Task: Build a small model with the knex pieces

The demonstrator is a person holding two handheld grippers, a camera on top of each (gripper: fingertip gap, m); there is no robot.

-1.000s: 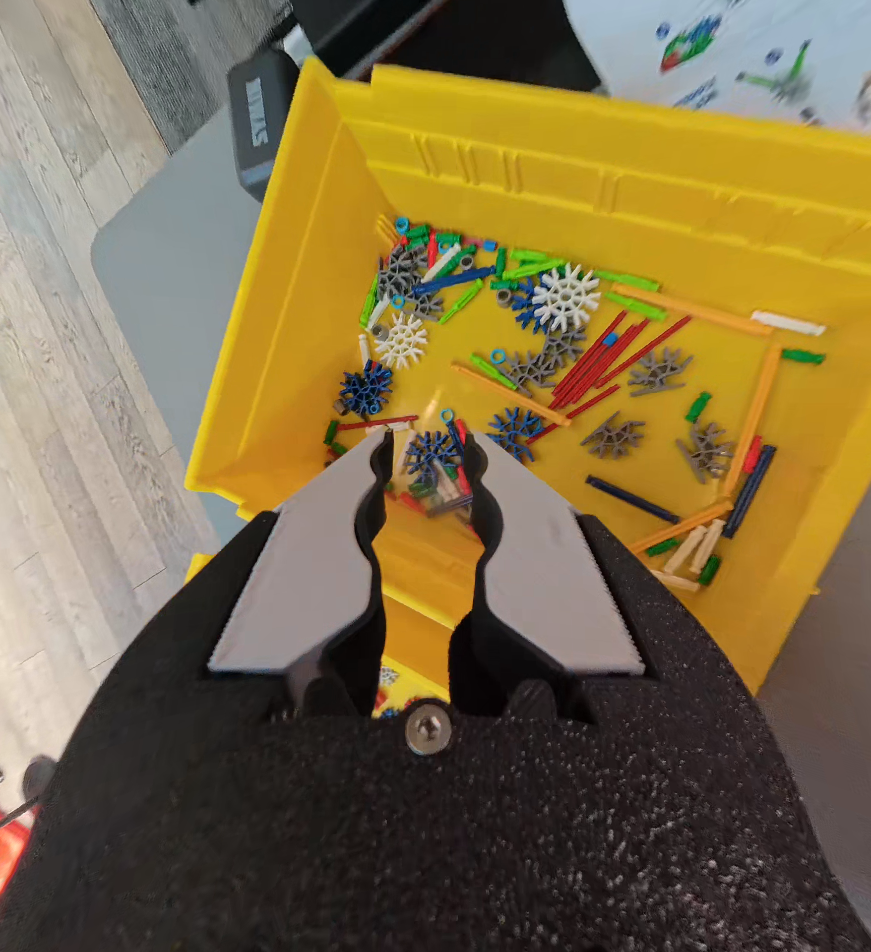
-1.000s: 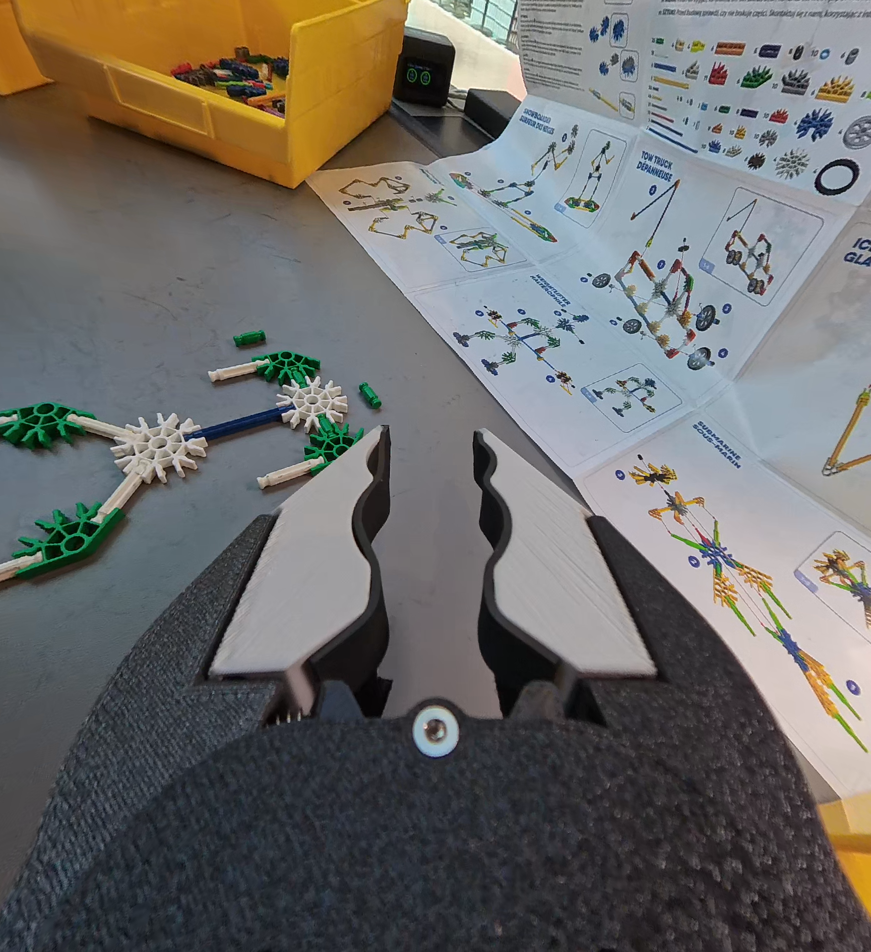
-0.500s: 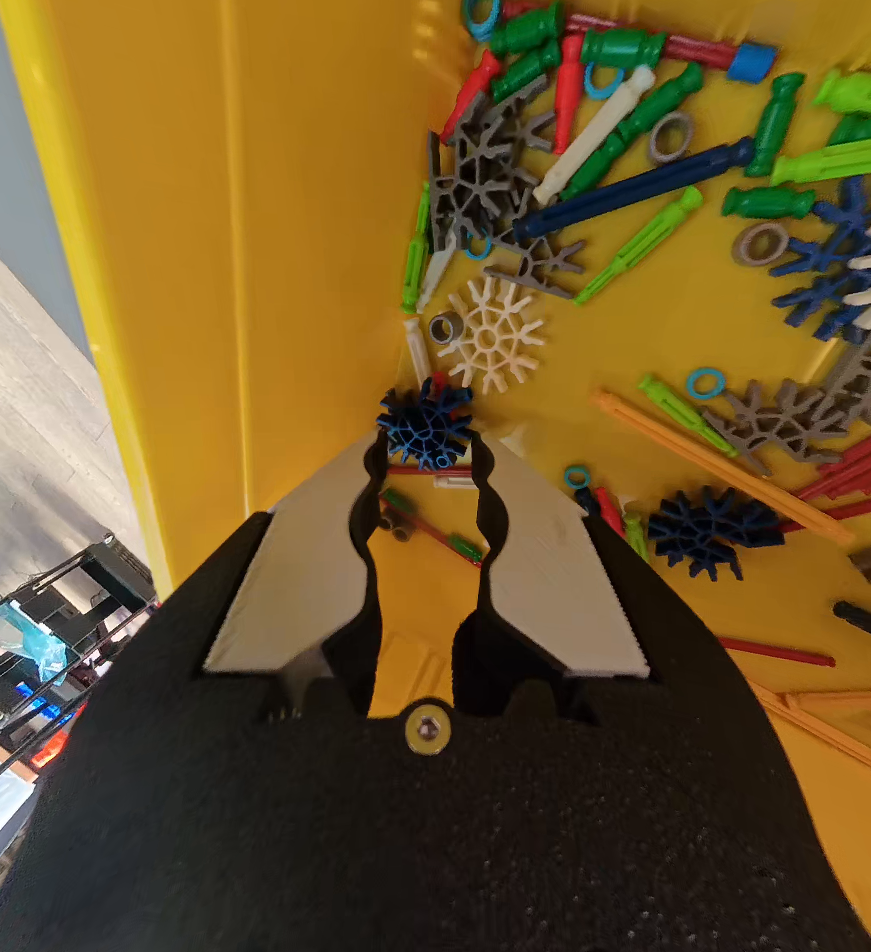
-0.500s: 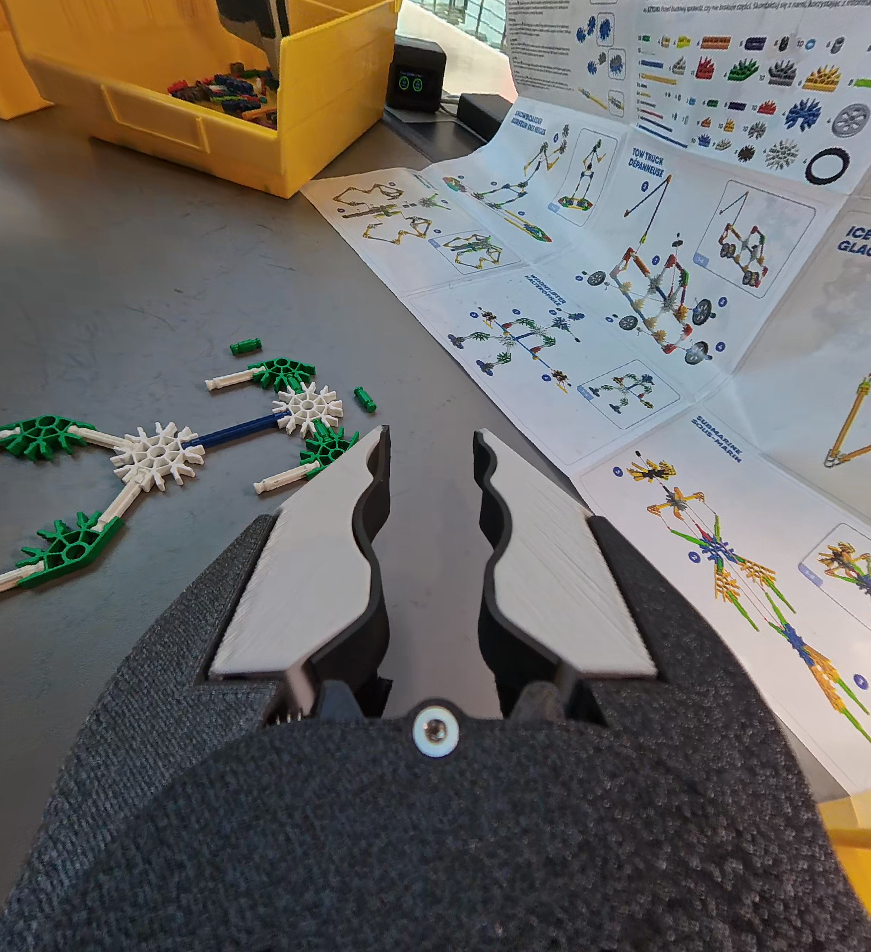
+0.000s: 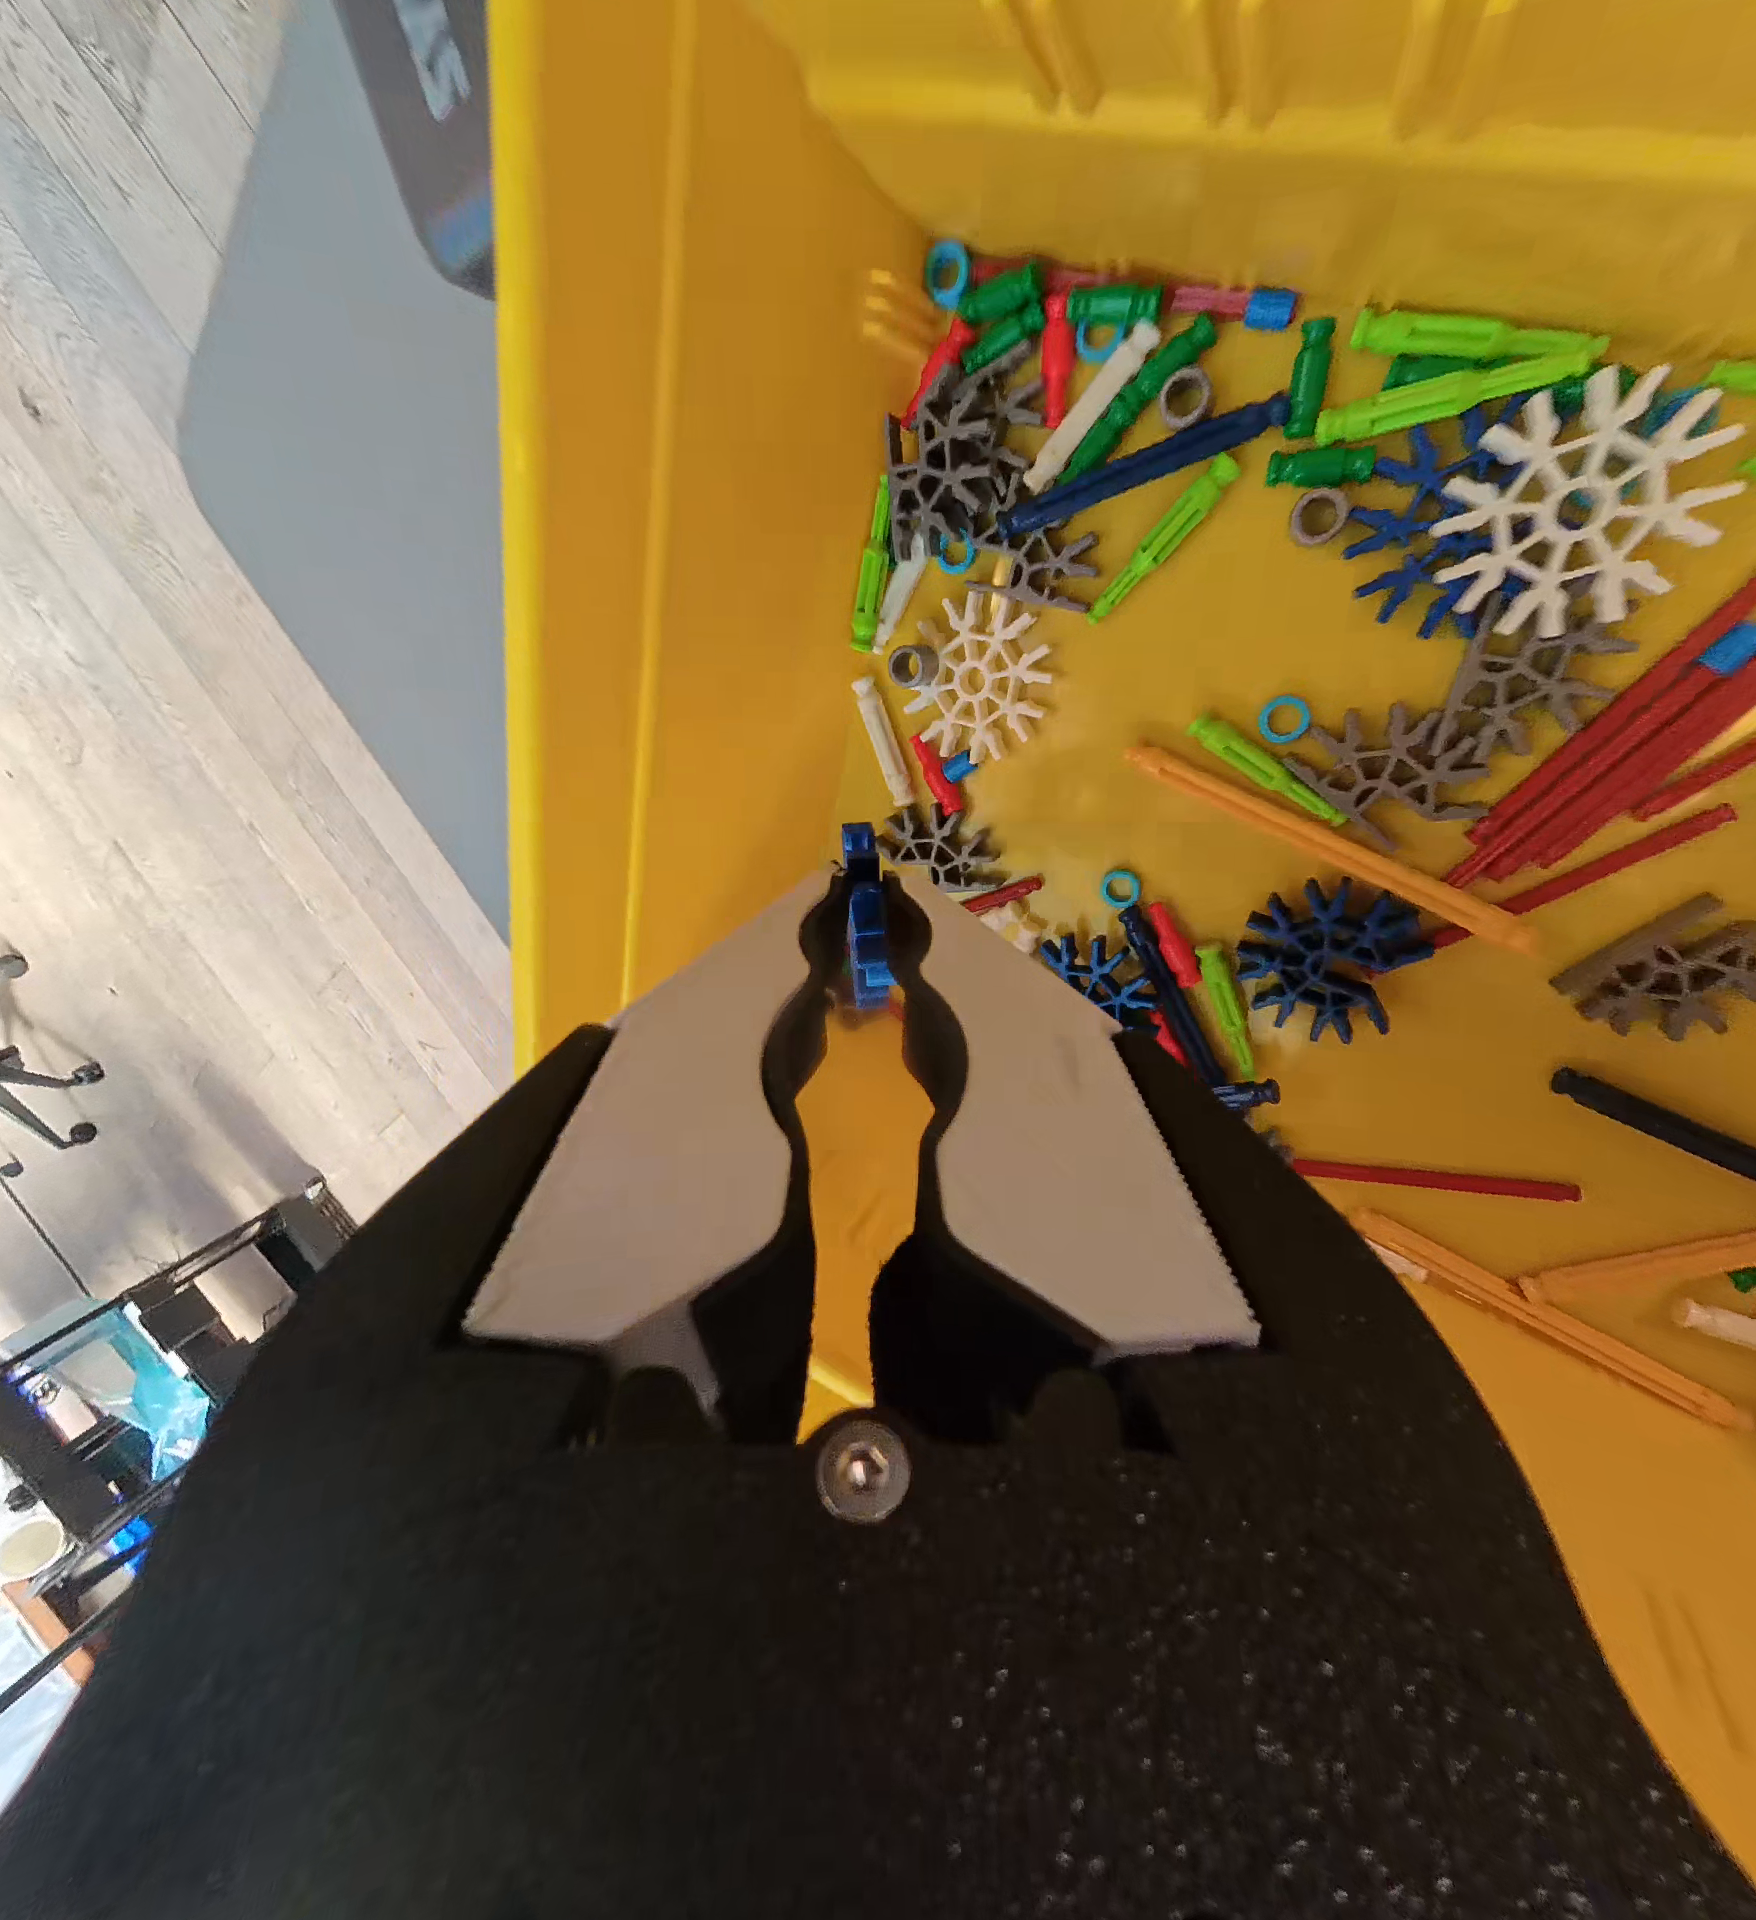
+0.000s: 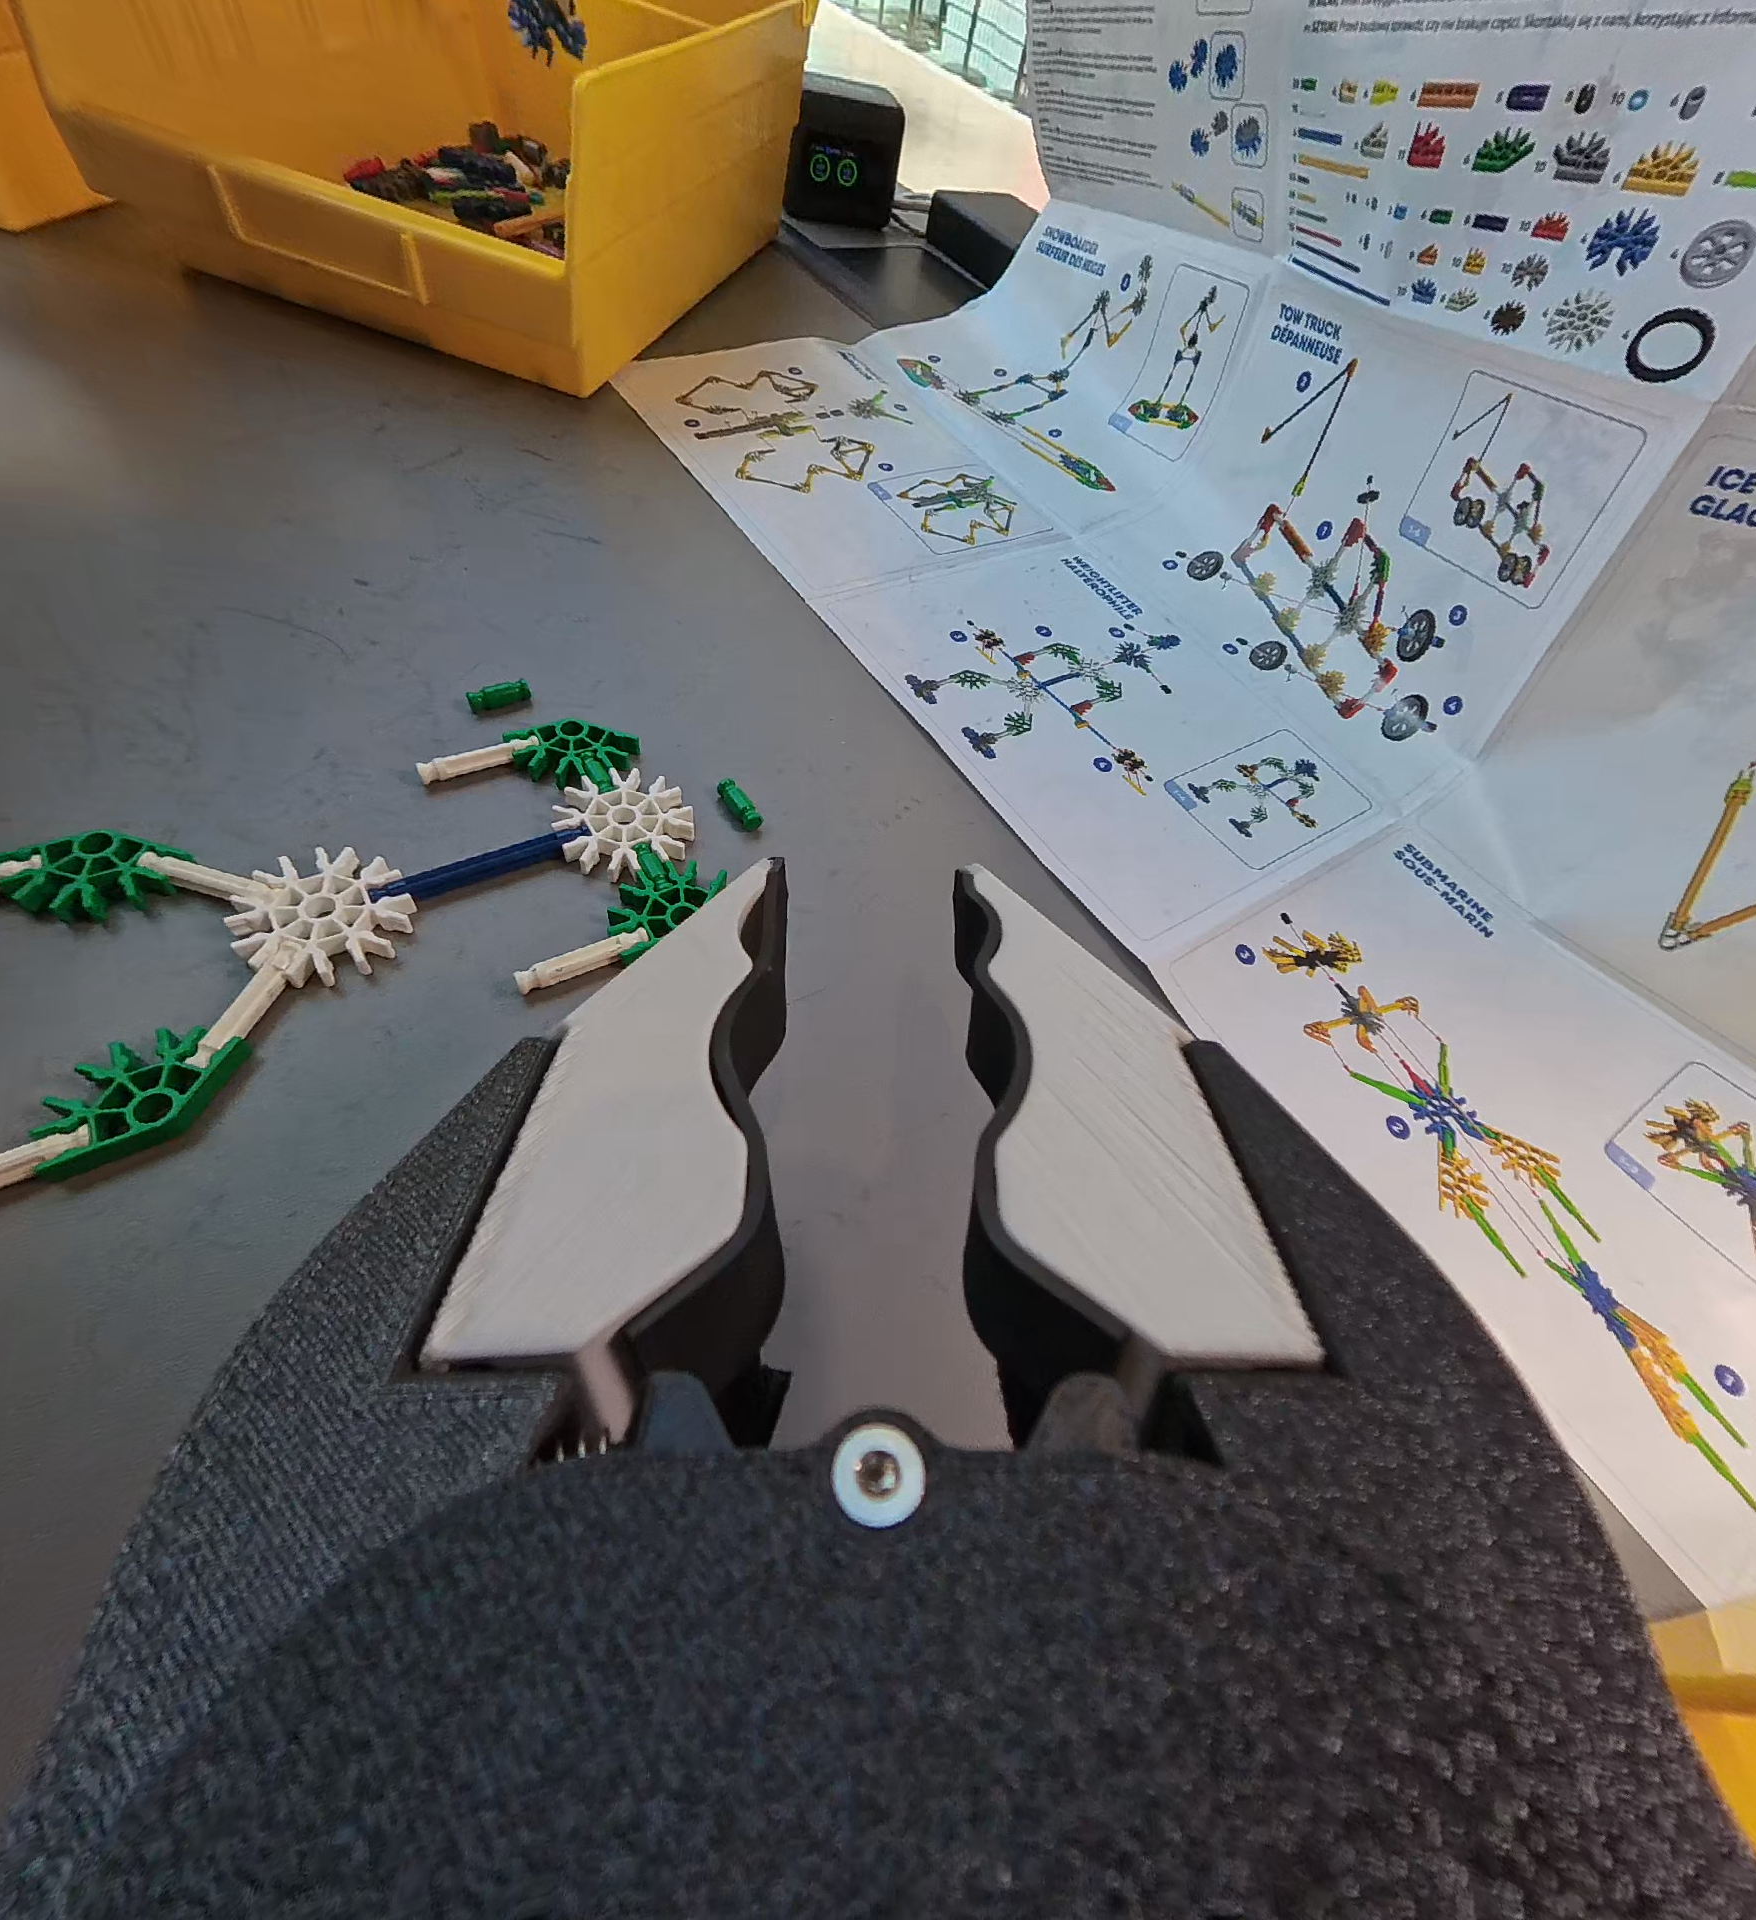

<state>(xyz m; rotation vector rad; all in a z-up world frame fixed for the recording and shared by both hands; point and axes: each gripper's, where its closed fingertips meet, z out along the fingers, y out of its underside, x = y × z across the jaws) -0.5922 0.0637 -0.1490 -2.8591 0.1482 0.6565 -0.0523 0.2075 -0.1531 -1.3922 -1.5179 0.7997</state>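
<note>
Since half a second ago your left gripper (image 5: 861, 891) has clamped the blue snowflake connector (image 5: 863, 940) edge-on above the yellow plastic bin (image 5: 583, 520). Your right gripper (image 6: 869, 883) hovers released over the grey tabletop (image 6: 230, 540); pale wood floor (image 5: 126, 623) beyond.

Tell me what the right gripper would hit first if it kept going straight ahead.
Probably the bare gray table: the open right gripper points between the green-and-white model and the instruction sheet. Depth is unclear.
</note>
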